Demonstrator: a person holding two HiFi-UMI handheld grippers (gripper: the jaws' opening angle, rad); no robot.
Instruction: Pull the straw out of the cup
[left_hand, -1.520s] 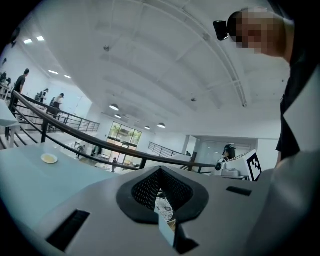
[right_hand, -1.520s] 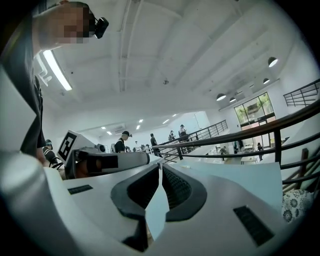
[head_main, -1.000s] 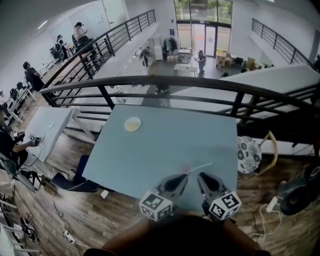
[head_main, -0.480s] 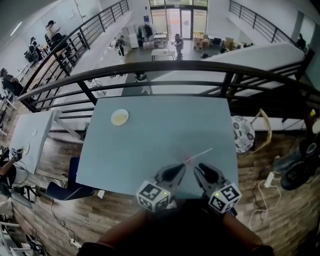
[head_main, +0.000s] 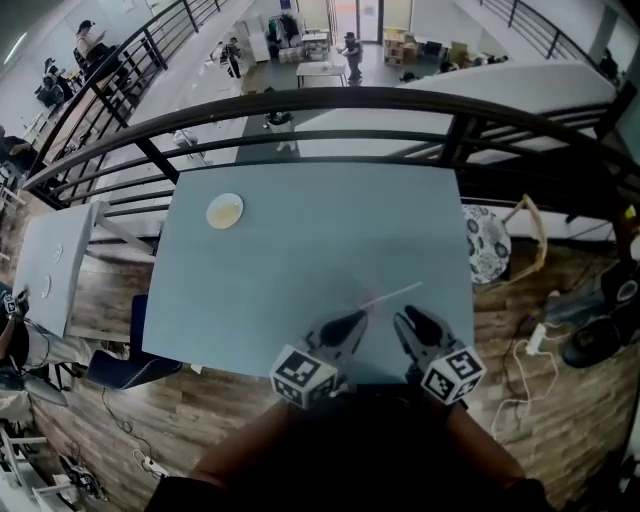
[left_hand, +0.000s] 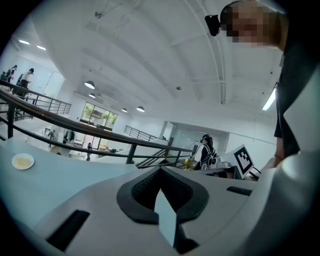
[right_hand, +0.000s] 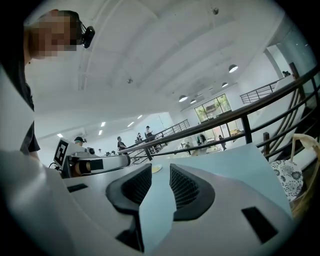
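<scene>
A thin white straw (head_main: 392, 294) lies flat on the pale blue table (head_main: 300, 260), just beyond both grippers' tips. A shallow white cup with a yellowish inside (head_main: 225, 211) stands far off at the table's back left; it also shows in the left gripper view as the cup (left_hand: 23, 161) and between the right jaws as the cup (right_hand: 156, 169). My left gripper (head_main: 352, 322) is shut and empty, its pads meeting in the left gripper view (left_hand: 161, 172). My right gripper (head_main: 408, 322) has its jaws opening, with only table showing in the gap (right_hand: 156, 182).
A black railing (head_main: 330, 100) runs along the table's far edge, with a lower floor beyond it. A patterned round stool (head_main: 487, 243) stands off the table's right side. Cables (head_main: 525, 375) lie on the wooden floor at the right. The person's dark sleeves fill the bottom.
Both grippers have sunk a little near the table's front edge. The straw stays lying on the table. The head view has tilted further down, so the table sits higher in the picture.
</scene>
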